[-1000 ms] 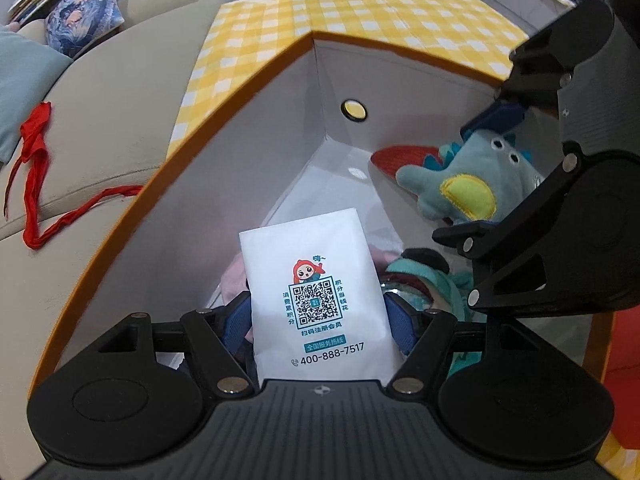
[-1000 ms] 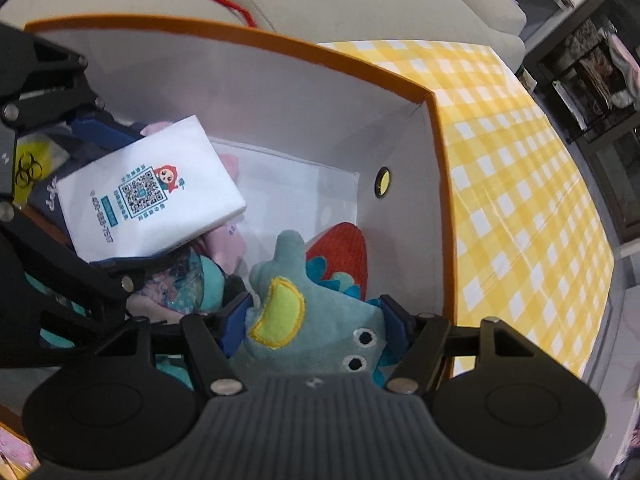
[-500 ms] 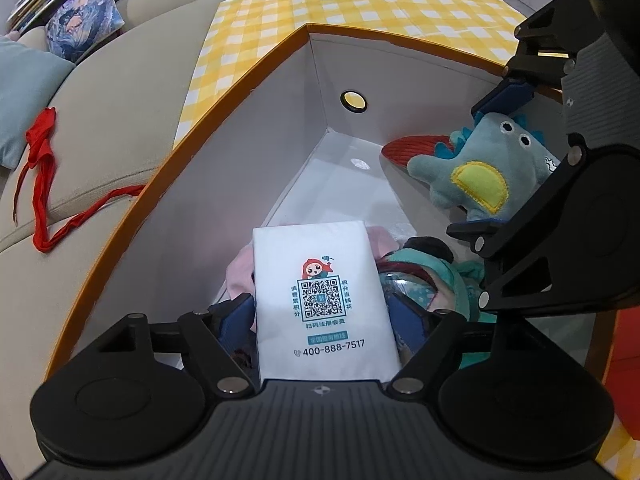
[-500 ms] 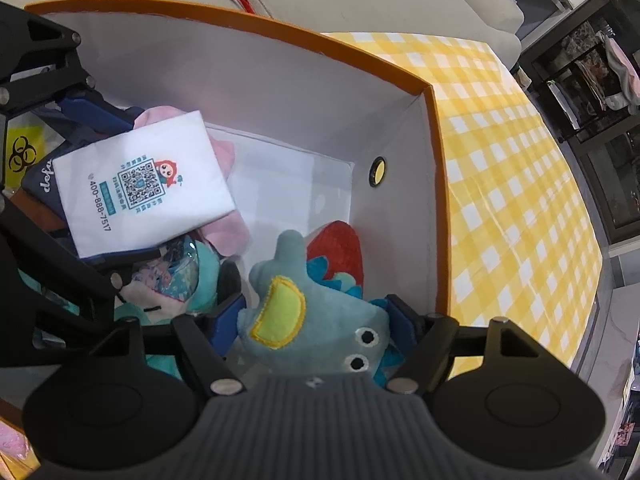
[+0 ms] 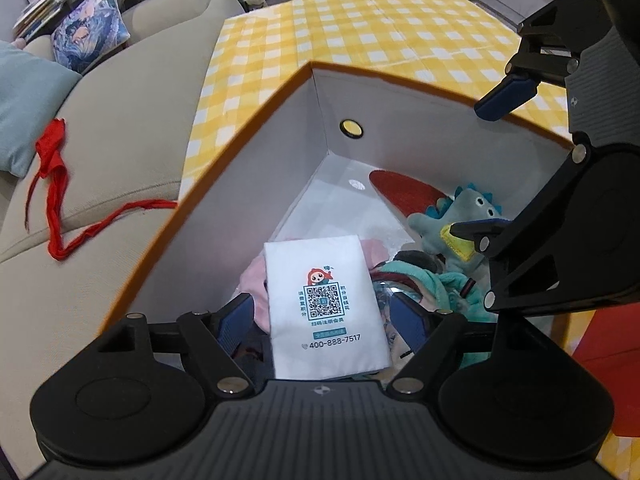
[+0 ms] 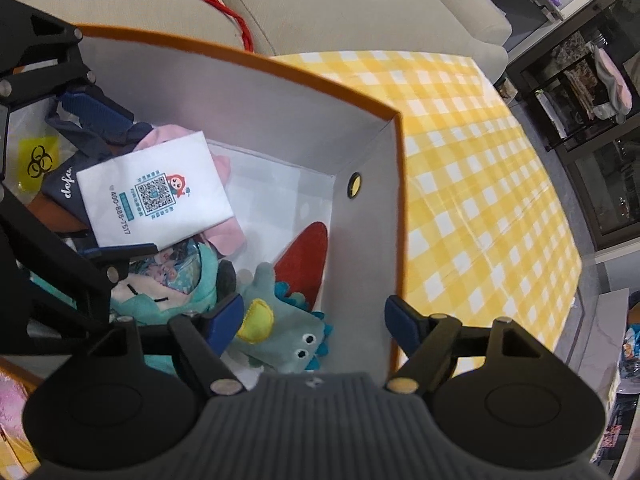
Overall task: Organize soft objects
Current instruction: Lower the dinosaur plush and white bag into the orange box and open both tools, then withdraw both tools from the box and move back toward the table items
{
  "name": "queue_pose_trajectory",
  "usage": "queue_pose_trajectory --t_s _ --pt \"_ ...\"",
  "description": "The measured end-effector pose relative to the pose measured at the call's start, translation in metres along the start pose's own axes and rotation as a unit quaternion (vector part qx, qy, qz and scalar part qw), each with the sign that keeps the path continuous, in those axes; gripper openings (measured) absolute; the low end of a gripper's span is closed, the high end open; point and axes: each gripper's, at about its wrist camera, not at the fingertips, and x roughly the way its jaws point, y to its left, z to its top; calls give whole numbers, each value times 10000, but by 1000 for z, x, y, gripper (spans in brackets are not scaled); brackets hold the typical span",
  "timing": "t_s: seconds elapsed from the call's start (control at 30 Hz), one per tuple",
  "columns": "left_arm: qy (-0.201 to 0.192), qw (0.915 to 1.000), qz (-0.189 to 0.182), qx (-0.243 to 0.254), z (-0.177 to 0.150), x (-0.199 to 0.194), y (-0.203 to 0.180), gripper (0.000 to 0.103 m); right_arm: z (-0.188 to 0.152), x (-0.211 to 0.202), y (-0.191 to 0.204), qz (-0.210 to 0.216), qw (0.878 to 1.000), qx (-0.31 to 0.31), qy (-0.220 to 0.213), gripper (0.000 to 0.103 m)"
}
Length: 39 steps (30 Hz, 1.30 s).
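- The white tissue pack (image 5: 326, 308), printed with a QR code, a small red-hooded cartoon figure and a phone number, lies tilted on top of the soft things inside the orange-rimmed box (image 5: 240, 136).
- The left gripper (image 5: 322, 316) has its blue fingers (image 5: 236, 318) spread to either side of the pack, apart from it.
- The teal dinosaur plush (image 6: 280, 336), with a yellow patch, lies on the box floor near the corner, beside a red felt piece (image 6: 304, 252).
- The right gripper (image 6: 314, 322) hangs over it, fingers wide apart, holding nothing.
- Under the pack, a pink cloth (image 6: 228, 236) and a teal plush doll (image 6: 160, 292) are partly covered; their full shapes are hard to make out.
- The box stands on a yellow checked tabletop (image 6: 480, 184), next to a beige sofa (image 5: 112, 148) with a red cord (image 5: 60, 200) across it.
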Motion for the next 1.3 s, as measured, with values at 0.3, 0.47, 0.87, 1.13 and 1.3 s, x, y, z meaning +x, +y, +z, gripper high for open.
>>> queue_pose_trajectory --t_s 0.3,0.47,0.87,1.13,1.3 --pt "-190 9998 102 32 8 -34 -1 91 2 -43 -8 -257 9996 -78 -121 80" --pt "-307 9994 157 48 12 -57 0 91 0 -73 -10 -387 9990 -151 -189 81" --pt "-719 9967 316 212 16 -129 -10 91 -14 -155 -10 -706 9963 -240 -425 87" --pt "-1032 9936 353 303 15 -179 -26 91 -43 -211 -5 -798 9948 -253 -576 88" --pt "-1209 9911 350 422 12 -208 -42 91 -67 -242 -3 -879 9939 -198 -635 89"
